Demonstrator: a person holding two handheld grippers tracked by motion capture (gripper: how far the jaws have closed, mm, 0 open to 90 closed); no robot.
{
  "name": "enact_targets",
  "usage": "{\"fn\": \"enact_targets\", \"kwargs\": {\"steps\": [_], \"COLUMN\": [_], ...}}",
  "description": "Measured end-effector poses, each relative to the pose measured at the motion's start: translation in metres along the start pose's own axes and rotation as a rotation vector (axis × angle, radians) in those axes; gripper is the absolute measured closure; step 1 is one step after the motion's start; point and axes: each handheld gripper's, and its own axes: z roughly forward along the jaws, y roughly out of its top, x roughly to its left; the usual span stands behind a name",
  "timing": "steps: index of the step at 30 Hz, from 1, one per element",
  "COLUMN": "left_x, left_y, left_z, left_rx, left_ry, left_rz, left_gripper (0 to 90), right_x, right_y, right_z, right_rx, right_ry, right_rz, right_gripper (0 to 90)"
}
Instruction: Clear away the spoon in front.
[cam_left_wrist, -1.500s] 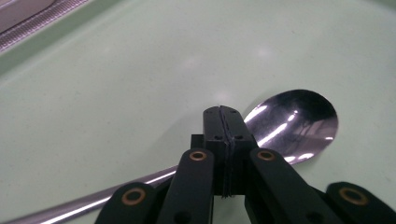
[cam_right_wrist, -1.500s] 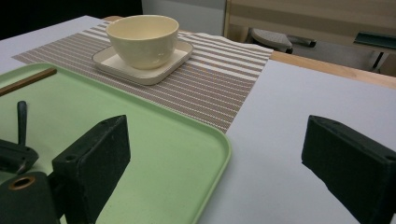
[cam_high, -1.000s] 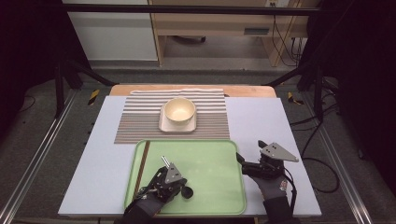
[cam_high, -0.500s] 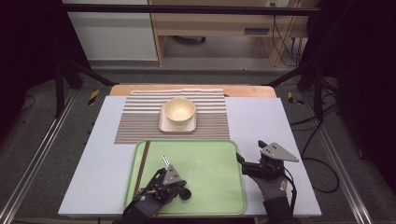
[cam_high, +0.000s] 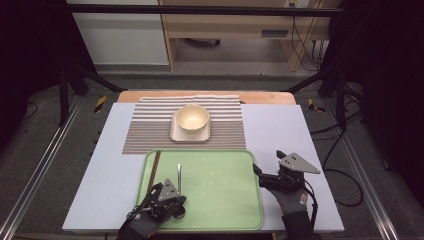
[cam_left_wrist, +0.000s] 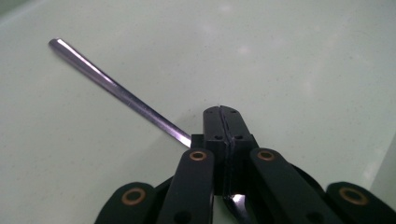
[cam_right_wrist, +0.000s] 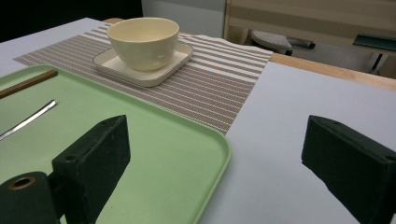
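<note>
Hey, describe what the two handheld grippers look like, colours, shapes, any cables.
Both are black. The left gripper has flat linkage arms with copper-coloured rivets and blocky square pads. The right gripper has chunky black rectangular pads and a grey three-cornered plate on top, with a dark cable trailing behind it.

The hand-held gripper (cam_left_wrist: 223, 122) clamps a metal spoon (cam_left_wrist: 116, 88), handle slanting over the green tray (cam_left_wrist: 303, 70)

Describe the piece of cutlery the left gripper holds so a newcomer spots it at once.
Find the green tray near the table's front edge. On its left part, the left gripper is shut on a slim metal handle. It is shiny steel, unlike the brown wooden stick lying beside it.
</note>
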Motion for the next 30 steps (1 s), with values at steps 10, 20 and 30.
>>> {"fn": "enact_targets", "kwargs": {"steps": [10,20,30], "left_x": [0.006,0.014,0.021], "left_y": [-0.003,0.015,0.021], "left_z": [-0.004,0.0,0.02], "left_rx": [0.006,-0.057,-0.022], "left_ry": [0.03,0.069,0.11], "left_rz": [-0.027,-0.052,-0.044], "left_gripper": [89.3,89.4,89.4], "right_x": [0.0,0.0,0.0], "right_y": [0.0,0.0,0.0], "right_z": [0.0,0.0,0.001], "right_rx": [-0.002,0.0,0.004], "right_ry": [0.0,-0.001,-0.001], "right_rz": [0.001,0.0,0.001], "right_gripper": [8.2,8.1,8.2]}}
